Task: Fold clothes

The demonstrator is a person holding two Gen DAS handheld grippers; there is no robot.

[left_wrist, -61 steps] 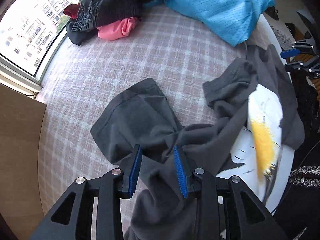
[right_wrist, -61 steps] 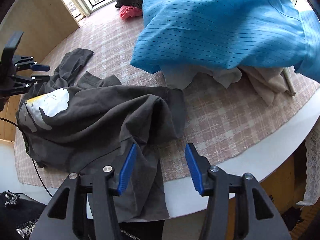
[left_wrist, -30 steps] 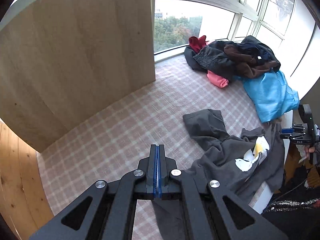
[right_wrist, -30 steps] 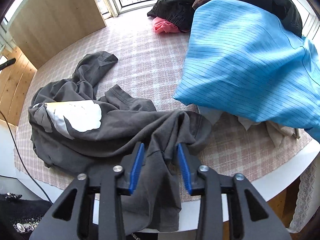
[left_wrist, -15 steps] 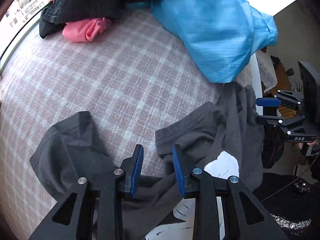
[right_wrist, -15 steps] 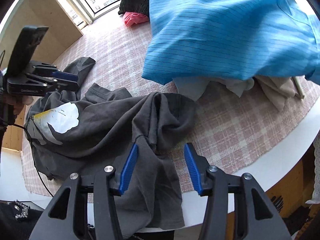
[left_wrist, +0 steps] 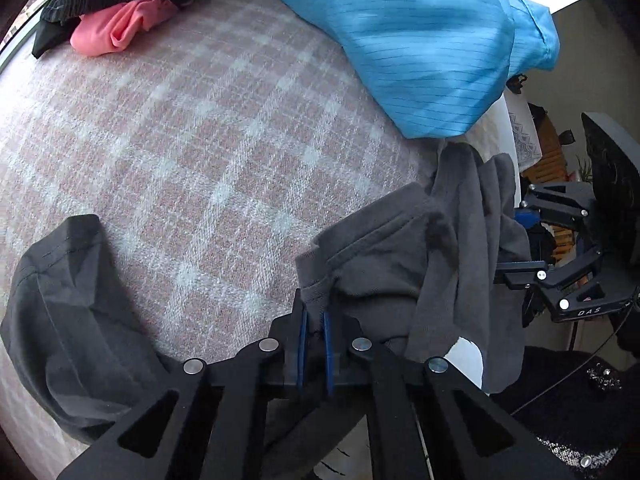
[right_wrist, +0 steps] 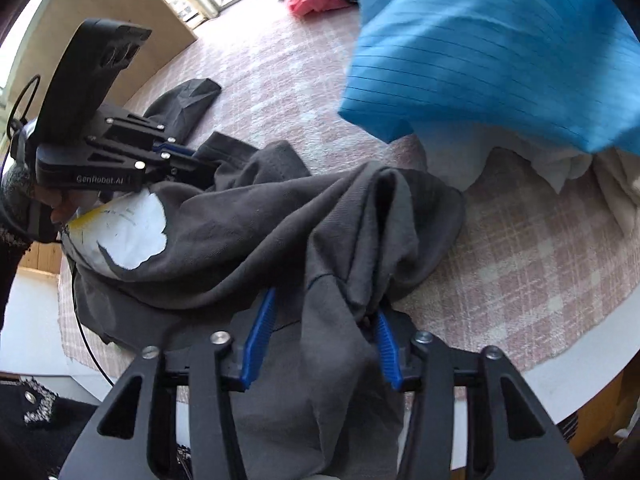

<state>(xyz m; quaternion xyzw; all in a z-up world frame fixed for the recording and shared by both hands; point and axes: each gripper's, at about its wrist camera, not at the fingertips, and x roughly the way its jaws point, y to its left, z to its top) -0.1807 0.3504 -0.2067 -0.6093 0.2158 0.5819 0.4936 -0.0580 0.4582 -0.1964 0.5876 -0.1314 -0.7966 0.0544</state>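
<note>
Left gripper (left_wrist: 313, 326), bottom centre of its frame, pinches a hem of the dark grey shirt (left_wrist: 384, 264); right gripper (right_wrist: 320, 336), bottom centre, straddles a shirt fold, blue pads spread.

white table (right_wrist: 576, 344), pink plaid cloth (left_wrist: 192, 128); grey shirt (right_wrist: 256, 240), blue garment (left_wrist: 424, 40) atop.

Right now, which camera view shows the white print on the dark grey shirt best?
The right wrist view: the white print lies open on the dark grey shirt, yellow at one edge. The left wrist view shows only a sliver of it, behind the left tongs.
</note>
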